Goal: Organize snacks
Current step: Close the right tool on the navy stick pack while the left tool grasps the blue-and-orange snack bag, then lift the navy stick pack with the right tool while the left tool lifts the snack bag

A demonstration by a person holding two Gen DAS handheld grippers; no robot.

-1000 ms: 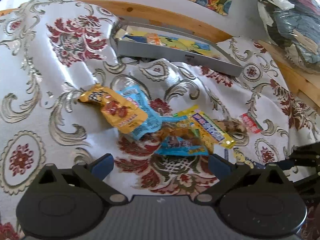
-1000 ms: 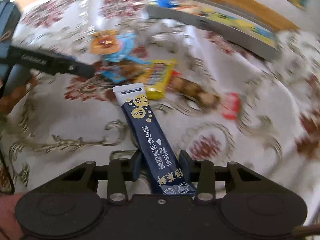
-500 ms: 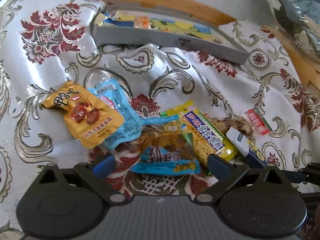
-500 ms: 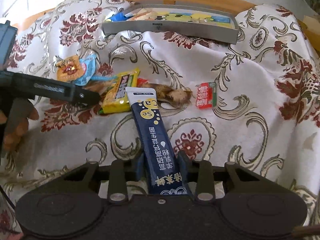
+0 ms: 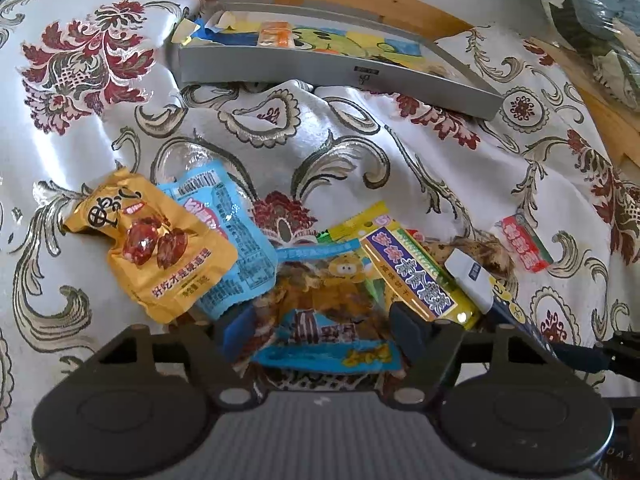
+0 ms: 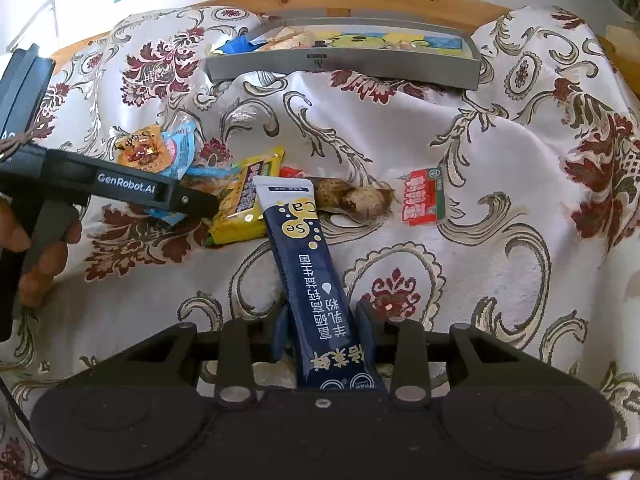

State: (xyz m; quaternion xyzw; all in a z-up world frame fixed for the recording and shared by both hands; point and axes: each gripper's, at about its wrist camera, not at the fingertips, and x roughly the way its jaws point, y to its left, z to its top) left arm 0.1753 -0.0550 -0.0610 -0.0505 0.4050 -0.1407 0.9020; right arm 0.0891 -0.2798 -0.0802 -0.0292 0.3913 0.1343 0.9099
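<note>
Under everything lies the white brocade tablecloth with dark red flowers (image 6: 460, 184), rumpled over the table. At its far edge sits the long shallow grey tray (image 6: 344, 68), some wrappers already in it. Nearer me is the heap of loose snack packets (image 5: 320, 264), touching and overlapping.

My right claw (image 6: 324, 334) is closed on the lower part of a long navy-blue stick sachet with white top (image 6: 304, 248), its free end held out above the cloth near the heap. It looks light and floppy, so I judge a grip lower on the body steadies it.

My left claw (image 5: 318, 330) stands spread either side of the clear-and-blue crinkly packet of brown snack (image 5: 324, 320), not yet pinching. That film looks slippery and soft; I'd take the flat sealed edge.
</note>
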